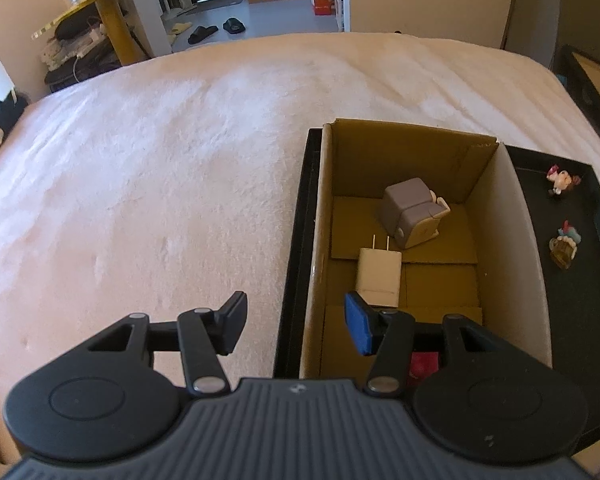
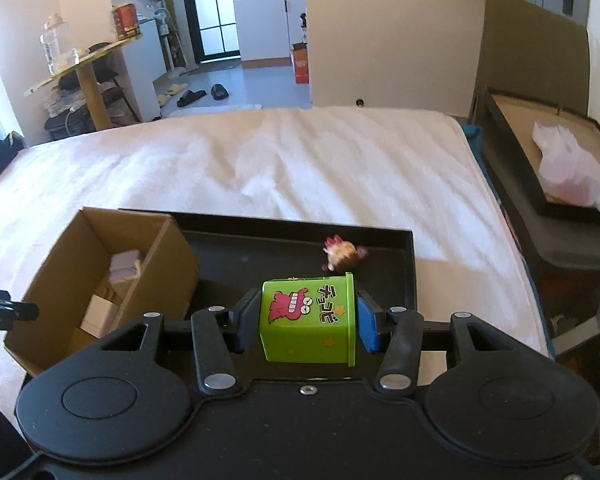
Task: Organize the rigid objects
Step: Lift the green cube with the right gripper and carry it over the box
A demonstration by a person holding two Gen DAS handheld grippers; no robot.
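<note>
The bed (image 2: 300,160) fills the upper frame. At lower centre sits your black tray (image 2: 404,264), with the cardboard box (image 2: 52,276) at its left. Your right tongs (image 2: 307,322) grip the green container (image 2: 308,320) above the tray; your left tongs (image 1: 296,328) stand open.

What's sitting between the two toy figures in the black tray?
Nothing: the left wrist view shows only bare black tray floor between the far figure and the near figure.

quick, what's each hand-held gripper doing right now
Left hand-held gripper: open, holding nothing.
Right hand-held gripper: shut on the green box.
</note>
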